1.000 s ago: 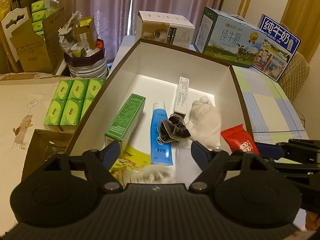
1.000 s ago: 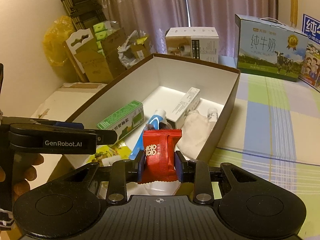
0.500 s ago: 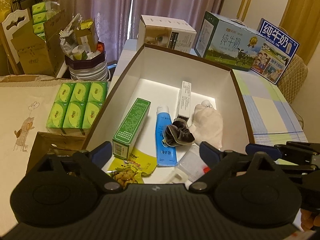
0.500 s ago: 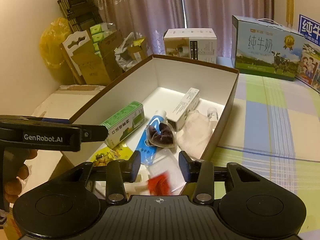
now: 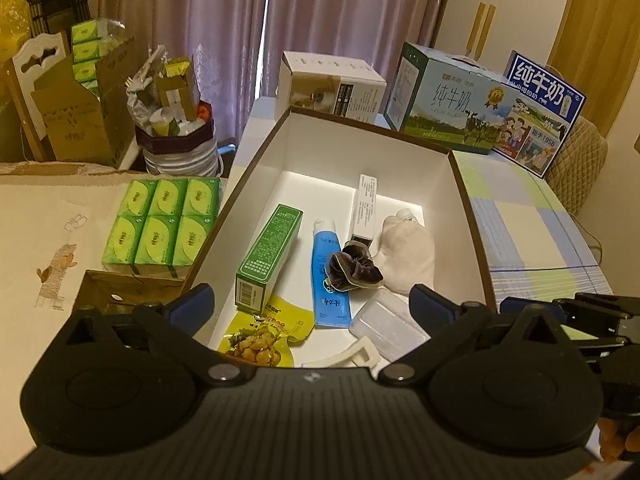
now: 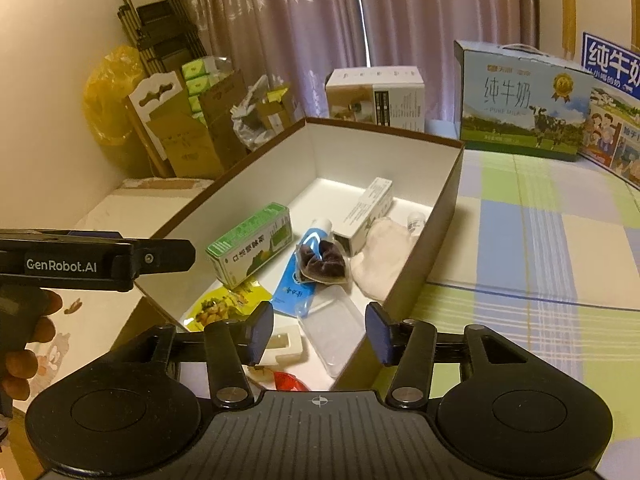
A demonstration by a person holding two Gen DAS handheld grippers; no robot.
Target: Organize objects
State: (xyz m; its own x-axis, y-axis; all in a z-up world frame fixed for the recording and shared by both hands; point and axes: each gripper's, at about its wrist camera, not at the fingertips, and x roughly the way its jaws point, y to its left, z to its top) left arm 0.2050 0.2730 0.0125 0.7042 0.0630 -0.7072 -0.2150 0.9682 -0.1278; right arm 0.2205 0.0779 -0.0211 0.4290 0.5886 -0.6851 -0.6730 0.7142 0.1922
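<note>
A brown-rimmed white box (image 5: 348, 152) holds a green carton (image 5: 272, 252), a blue tube (image 5: 328, 276), a dark scrunchie (image 5: 352, 266), a white cloth (image 5: 408, 256), a slim white carton (image 5: 364, 208), a clear plastic case (image 5: 388, 326) and a yellow snack pouch (image 5: 260, 336). My left gripper (image 5: 310, 302) hovers over the box's near end, its jaws opening wide with nothing between them. In the right wrist view my right gripper (image 6: 320, 330) is above the near corner, jaws opening and empty. A red packet (image 6: 288, 380) lies loose in the box just below it.
Milk cartons (image 5: 452, 104) and a white carton (image 5: 332, 84) stand behind the box. Green tissue packs (image 5: 160, 224), cardboard boxes (image 5: 80, 112) and a full bin (image 5: 176, 144) are to the left. A checked cloth (image 6: 540, 240) covers the table on the right.
The right gripper let go of the red packet, which dropped into the box. Both grippers opened wider and drew back a little from the box.
</note>
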